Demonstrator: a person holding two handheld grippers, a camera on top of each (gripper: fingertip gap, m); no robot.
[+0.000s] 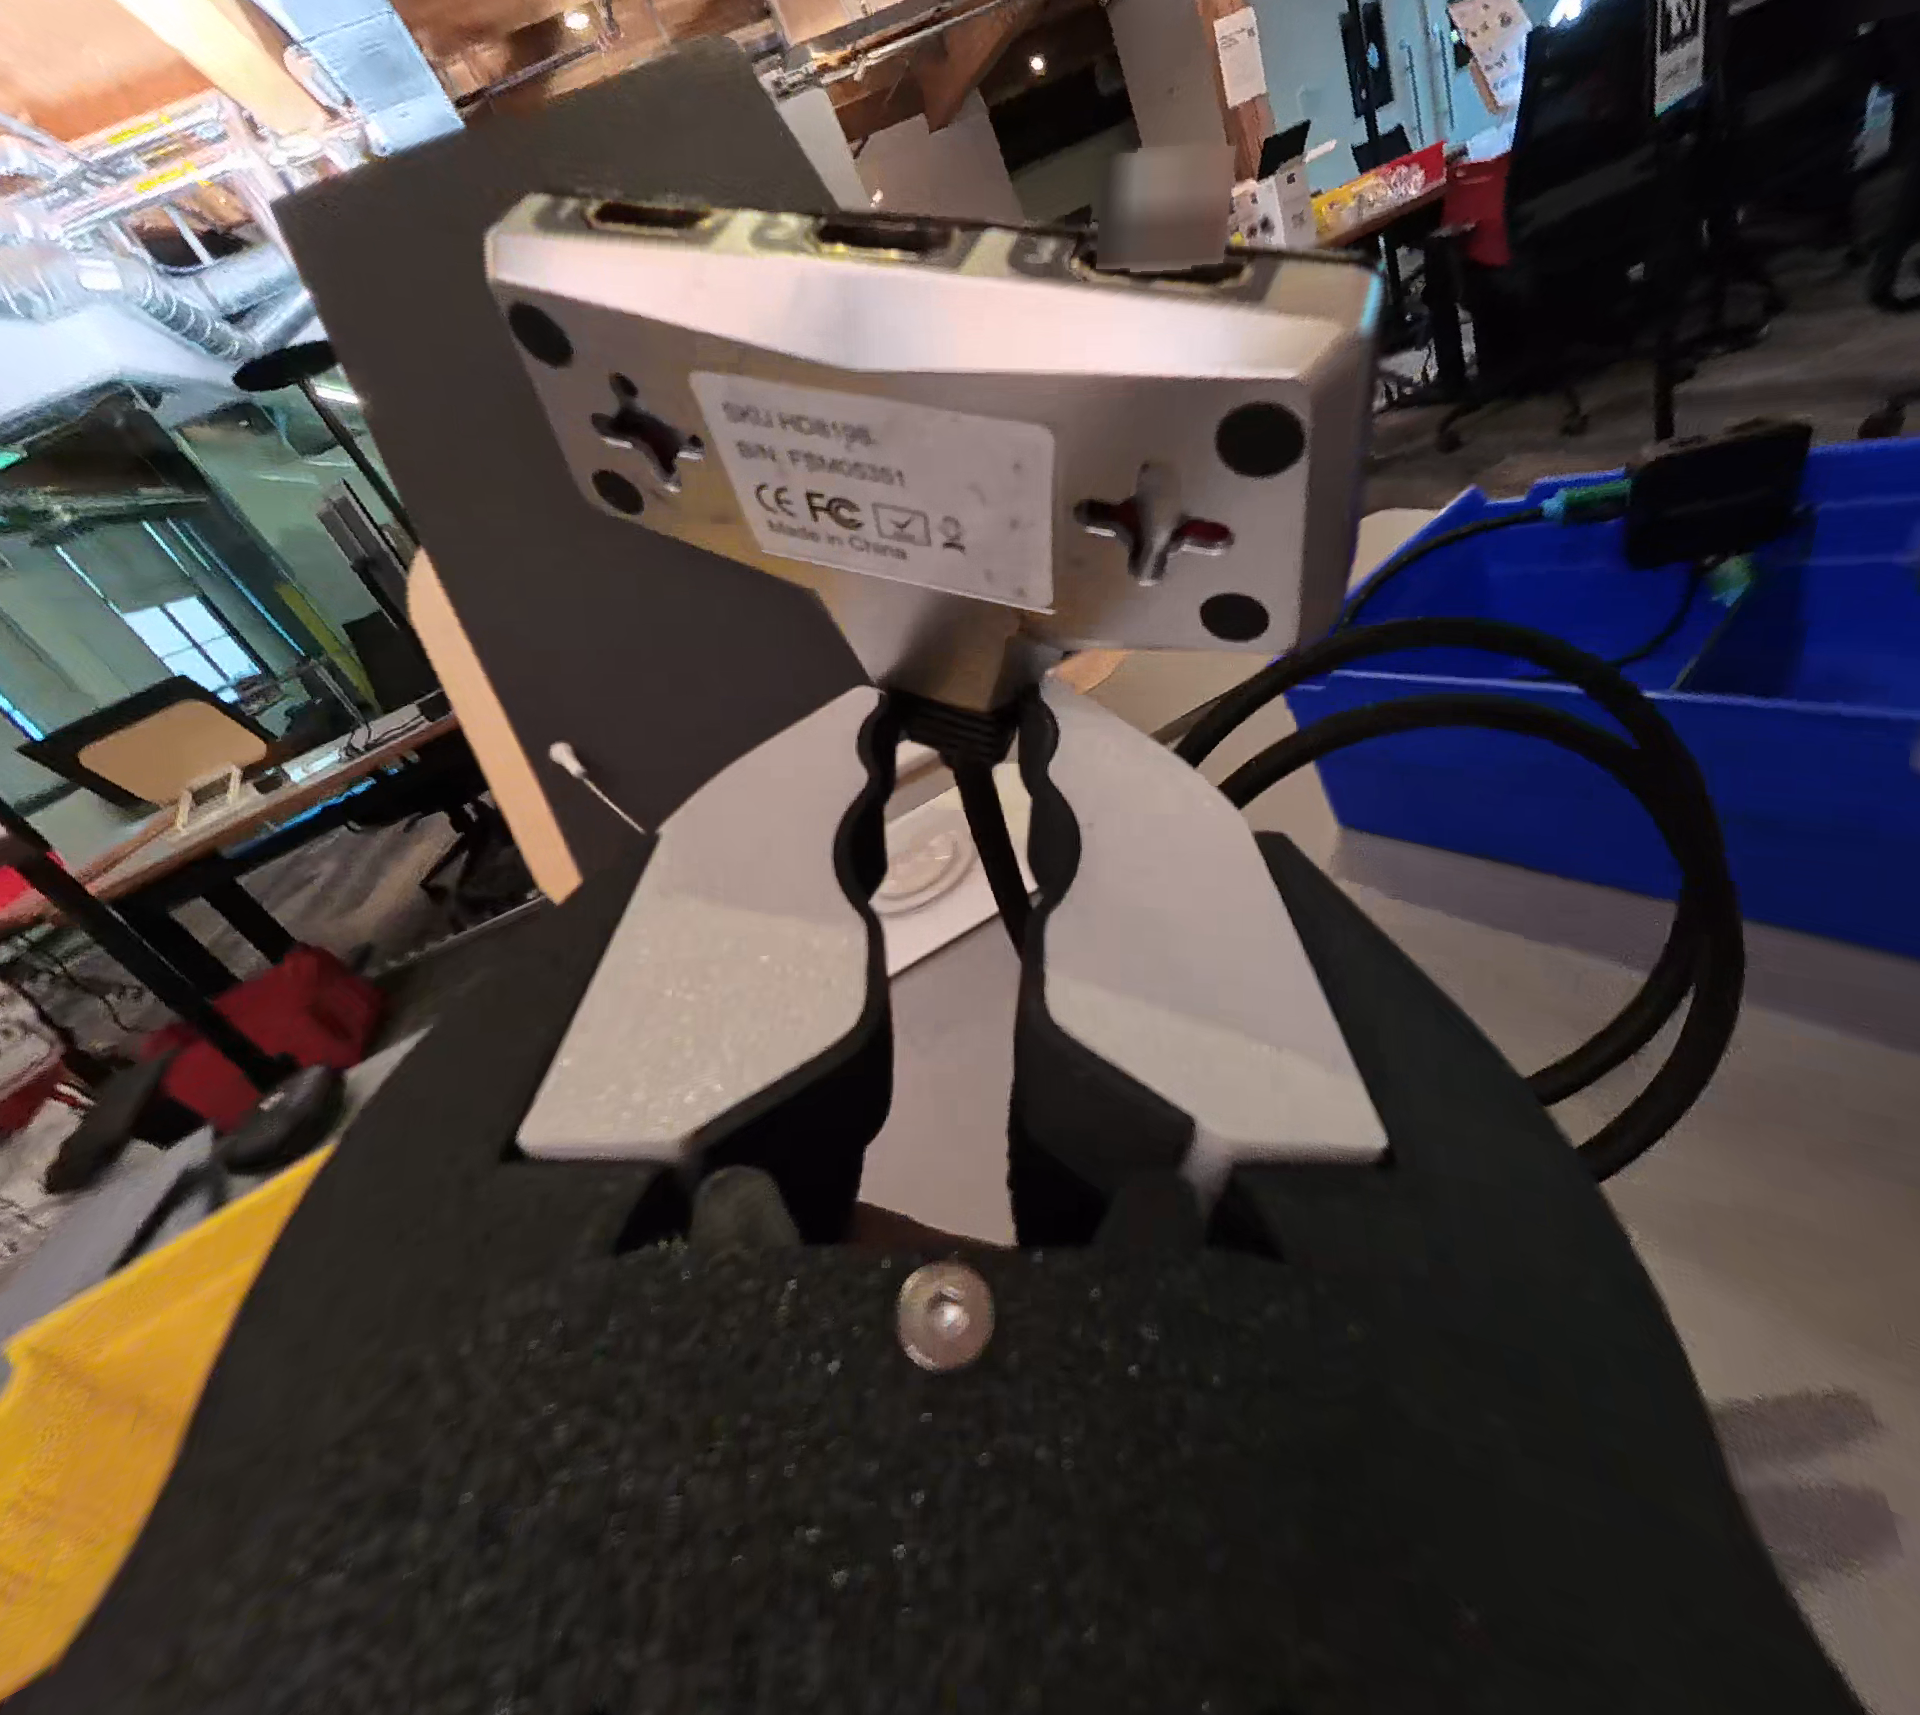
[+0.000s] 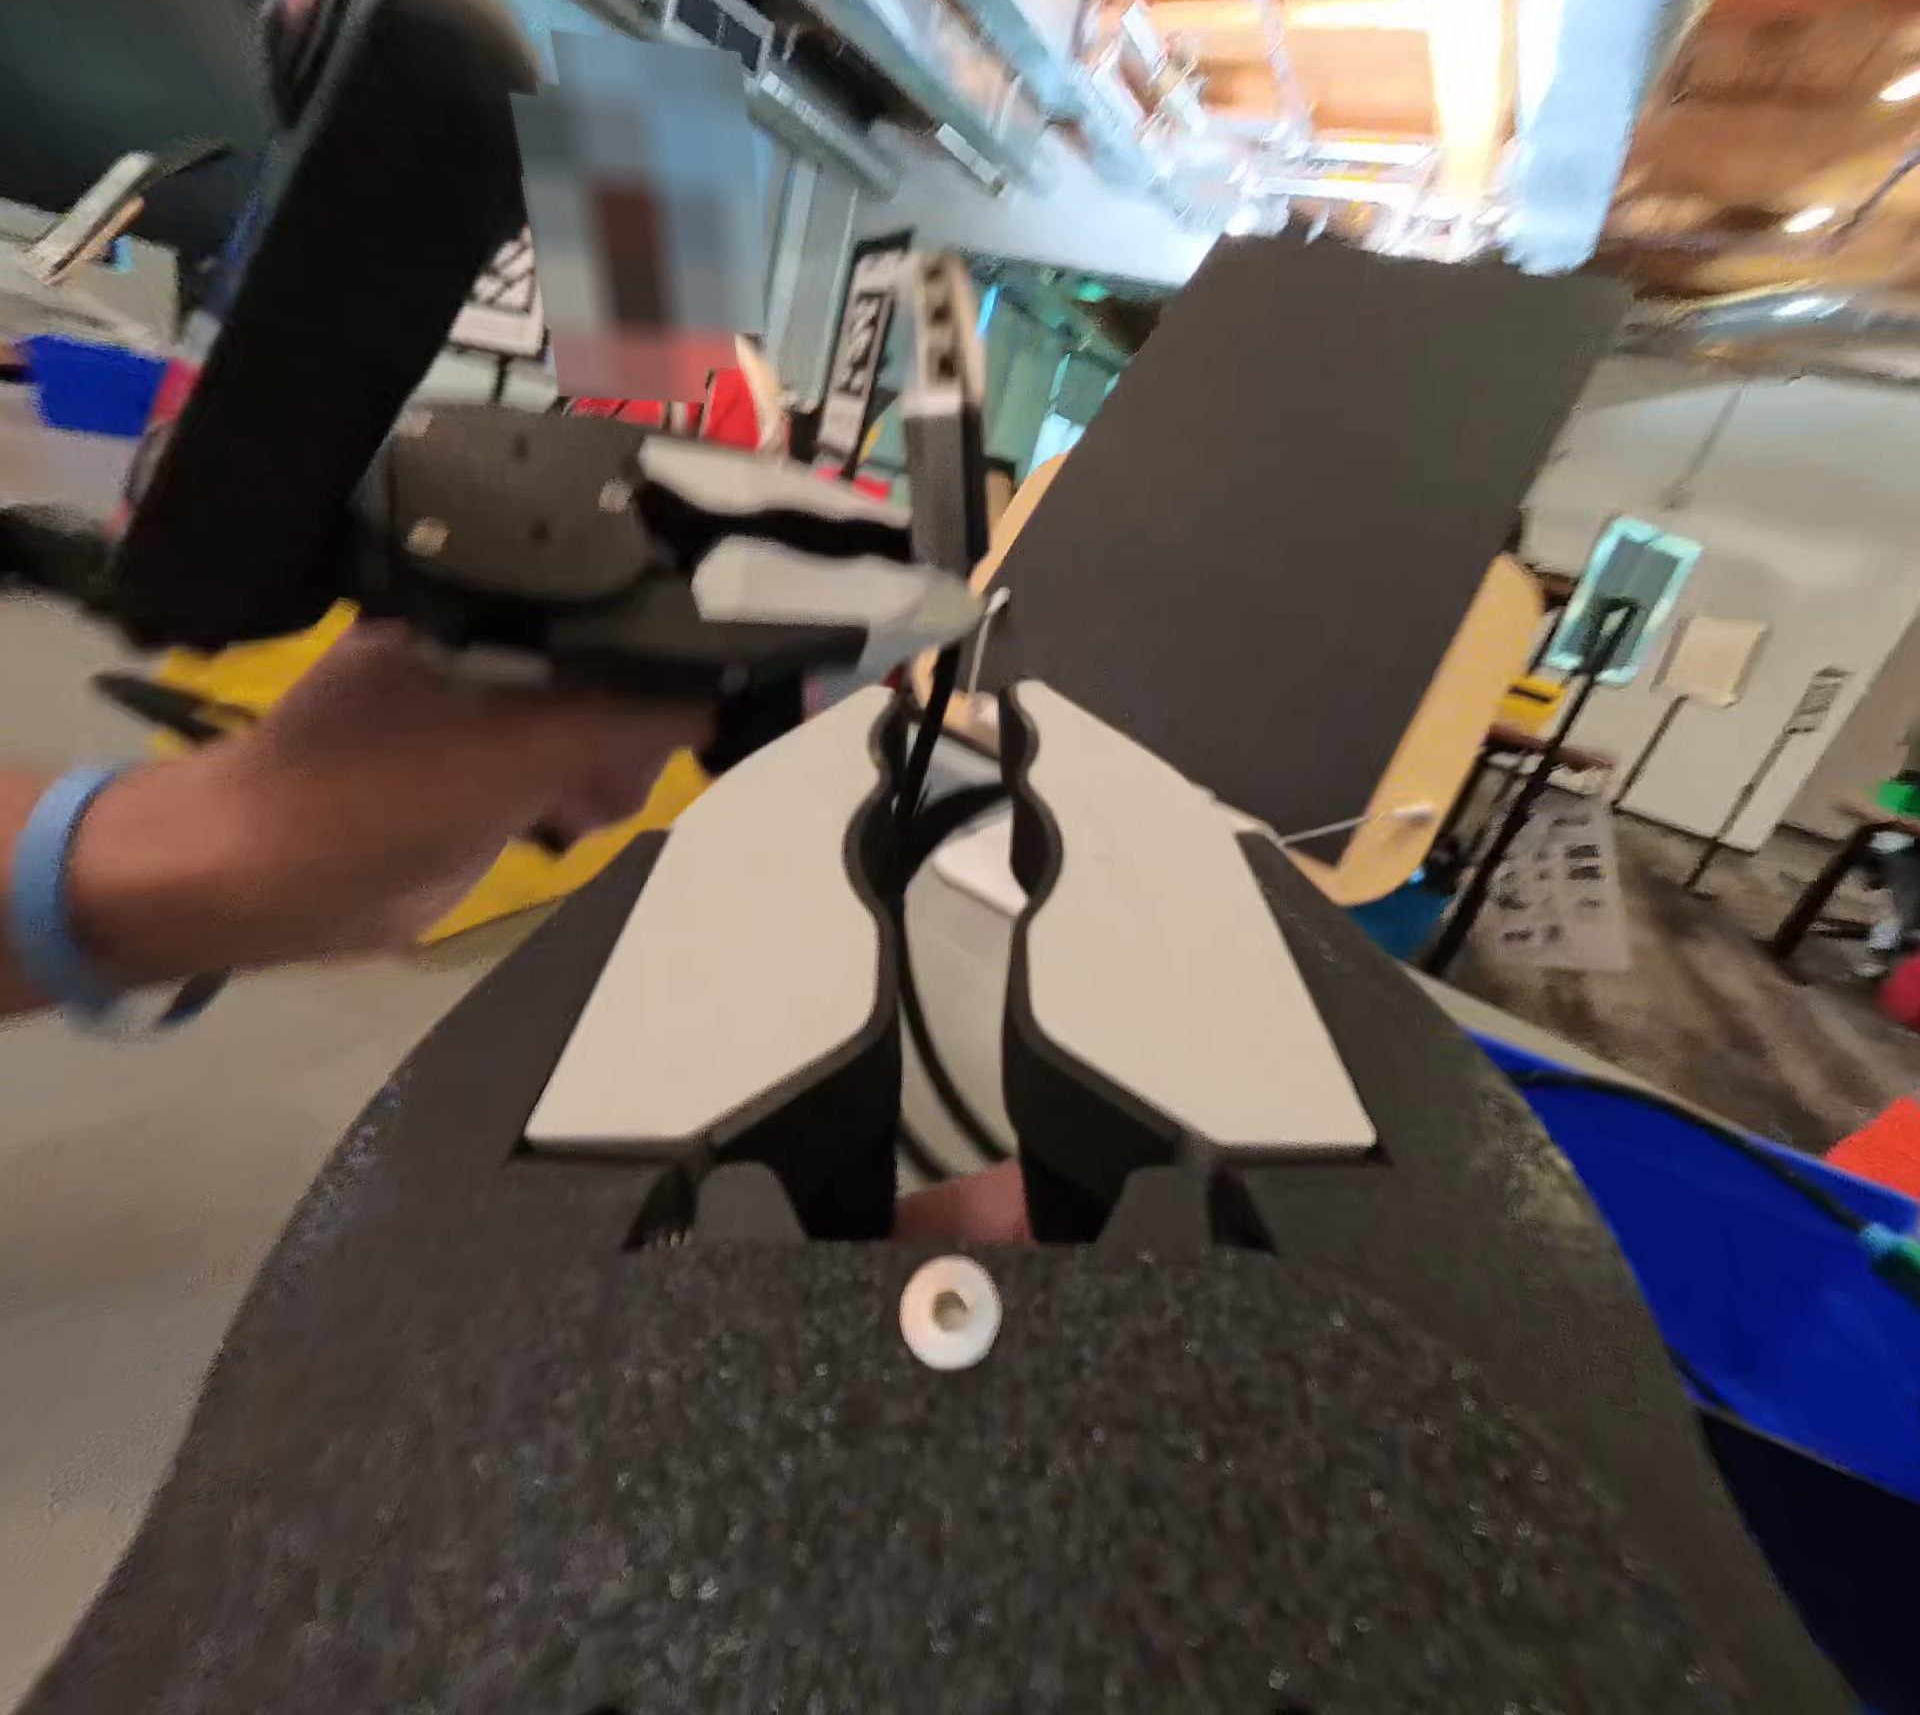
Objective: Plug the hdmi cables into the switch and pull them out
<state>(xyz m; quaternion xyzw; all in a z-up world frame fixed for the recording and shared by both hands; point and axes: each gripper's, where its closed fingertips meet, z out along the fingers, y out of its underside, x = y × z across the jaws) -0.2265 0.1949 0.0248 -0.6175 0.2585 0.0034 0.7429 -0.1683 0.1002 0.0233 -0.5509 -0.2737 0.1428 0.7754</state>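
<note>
In the left wrist view my left gripper [image 1: 956, 709] is shut on the black HDMI plug [image 1: 951, 725] in the lower edge of the silver switch [image 1: 935, 377]. It holds the switch in the air, labelled underside toward the camera. Three ports line the switch's top edge; the first two look empty and a blur patch covers part of the third. The plug's black cable [image 1: 1662, 834] loops down to the right. In the right wrist view my right gripper [image 2: 951, 709] stands narrowly open just below the left gripper [image 2: 914, 585] and the edge-on switch [image 2: 940, 356]. The hanging cable [image 2: 920, 751] passes between its fingers.
A black board [image 1: 582, 418] stands behind the switch and also shows in the right wrist view [image 2: 1299, 522]. A blue bin [image 1: 1558, 782] with a small black device [image 1: 1714, 491] on its rim sits at the right. A yellow object [image 1: 94, 1405] lies at the left on the grey table [image 1: 1662, 1250]. One gripper's finger ends stand about 11 cm off the other's.
</note>
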